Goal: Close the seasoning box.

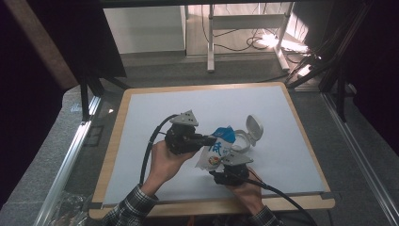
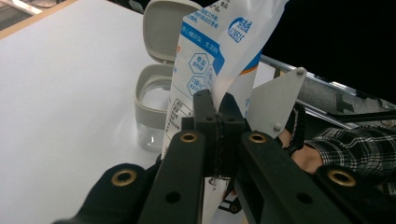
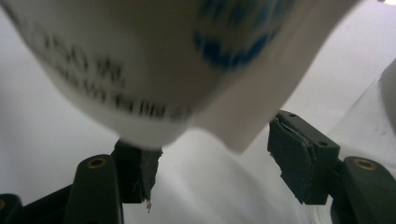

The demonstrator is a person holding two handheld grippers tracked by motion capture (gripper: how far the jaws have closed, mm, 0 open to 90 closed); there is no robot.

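A white and blue printed bag [image 1: 219, 148] is held up over the white table mat [image 1: 155, 108]. My left gripper [image 1: 212, 140] comes in from the left, shut on the bag's side edge. In the left gripper view its jaws [image 2: 216, 106] pinch a fold of the bag [image 2: 219, 42]. My right gripper [image 1: 228, 162] sits just under the bag's lower end. In the right gripper view, the bag [image 3: 140, 56] hangs over the open jaws [image 3: 215, 163]; the right pad [image 3: 299, 163] stands clear of it. A clear jar [image 1: 242, 141] with an open hinged grey lid [image 1: 254, 126] stands behind the bag.
The mat lies on a wooden board [image 1: 211, 86] with metal rails [image 1: 70, 150] on both sides. Desk legs and cables [image 1: 244, 42] stand on the floor beyond. Plaid sleeves [image 1: 131, 205] enter from the bottom edge. In the left gripper view the jar [image 2: 152, 109] stands just left of the bag.
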